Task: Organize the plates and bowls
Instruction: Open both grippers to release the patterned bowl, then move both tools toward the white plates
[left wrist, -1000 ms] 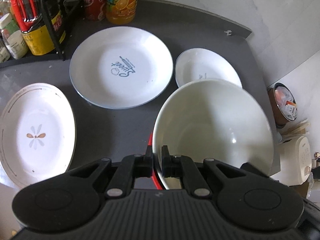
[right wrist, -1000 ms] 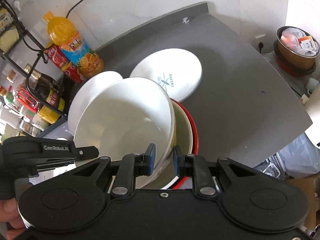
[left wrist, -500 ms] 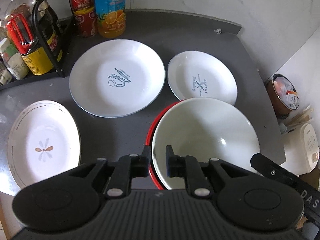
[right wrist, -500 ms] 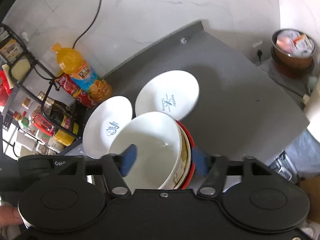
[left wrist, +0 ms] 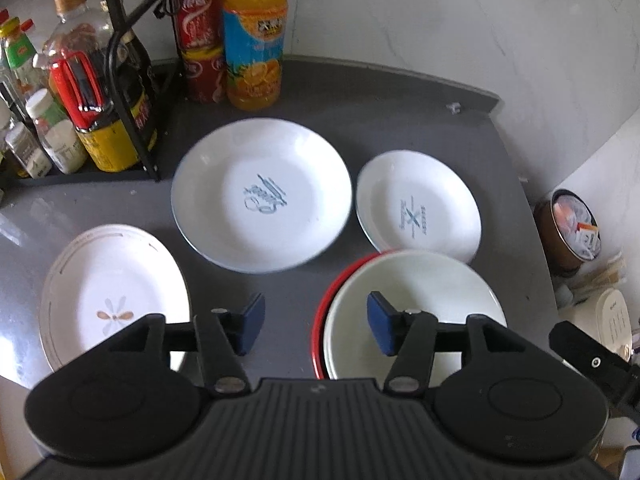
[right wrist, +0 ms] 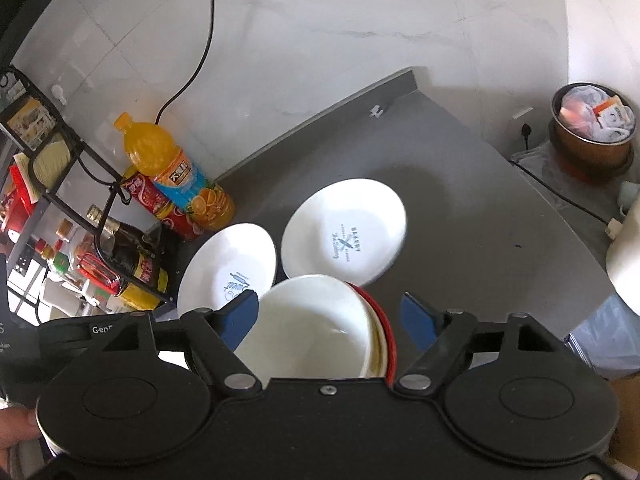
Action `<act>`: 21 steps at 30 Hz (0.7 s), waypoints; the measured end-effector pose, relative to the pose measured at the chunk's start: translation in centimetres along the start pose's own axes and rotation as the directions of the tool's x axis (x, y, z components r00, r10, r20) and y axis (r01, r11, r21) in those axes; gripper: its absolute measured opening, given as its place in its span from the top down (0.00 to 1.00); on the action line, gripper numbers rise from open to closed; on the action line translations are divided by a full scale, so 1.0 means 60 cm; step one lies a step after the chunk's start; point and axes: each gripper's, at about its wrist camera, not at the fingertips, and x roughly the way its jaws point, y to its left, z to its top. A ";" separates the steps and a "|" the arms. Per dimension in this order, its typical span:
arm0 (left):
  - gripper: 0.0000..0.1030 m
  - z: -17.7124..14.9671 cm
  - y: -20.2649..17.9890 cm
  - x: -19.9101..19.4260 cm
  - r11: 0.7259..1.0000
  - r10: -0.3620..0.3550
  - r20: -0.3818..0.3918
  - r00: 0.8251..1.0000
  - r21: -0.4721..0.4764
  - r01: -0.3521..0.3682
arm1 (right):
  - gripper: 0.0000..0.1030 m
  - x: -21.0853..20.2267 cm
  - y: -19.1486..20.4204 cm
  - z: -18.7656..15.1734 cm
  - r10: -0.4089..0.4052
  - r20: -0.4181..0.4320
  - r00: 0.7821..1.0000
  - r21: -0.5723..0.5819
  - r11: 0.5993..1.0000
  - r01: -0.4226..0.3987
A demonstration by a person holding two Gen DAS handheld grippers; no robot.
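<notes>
With the white bowl (left wrist: 416,292) nested in the red bowl (left wrist: 334,288) at the counter's (left wrist: 492,152) near right edge, both grippers (left wrist: 316,322) (right wrist: 330,320), jaws just opened, hold nothing, and three plates (left wrist: 262,194) (left wrist: 418,206) (left wrist: 114,300) lie unstacked.

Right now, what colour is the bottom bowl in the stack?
Red: the bottom bowl shows only its red rim under the white bowl, clearest in the left wrist view.
</notes>
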 end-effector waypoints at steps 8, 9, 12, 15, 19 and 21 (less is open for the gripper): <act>0.43 0.047 0.029 0.013 1.000 0.002 -0.007 1.000 -0.020 -0.002 | 0.32 0.017 -0.001 -0.003 -0.002 -0.036 0.999 0.019 1.000 0.003; 0.43 0.053 0.033 0.014 1.000 -0.002 -0.008 1.000 -0.018 0.002 | 0.37 0.022 -0.005 -0.006 -0.001 -0.050 0.999 0.029 1.000 0.003; 0.42 0.067 0.039 0.021 1.000 -0.009 -0.009 1.000 0.005 0.009 | 0.54 0.036 -0.017 -0.020 -0.004 -0.088 0.996 0.056 0.998 0.009; 0.42 0.080 0.054 0.035 1.000 -0.010 -0.024 1.000 -0.008 0.010 | 0.73 0.052 -0.018 -0.034 -0.017 -0.131 0.991 0.063 0.998 0.026; 0.42 0.092 0.076 0.050 1.000 -0.016 -0.035 0.999 -0.020 0.015 | 0.87 0.072 -0.015 -0.047 -0.065 -0.165 0.984 0.056 0.996 0.076; 0.42 0.097 0.087 0.059 1.000 -0.011 -0.044 0.999 -0.028 0.010 | 0.88 0.078 -0.013 -0.049 -0.086 -0.180 0.980 0.057 0.994 0.098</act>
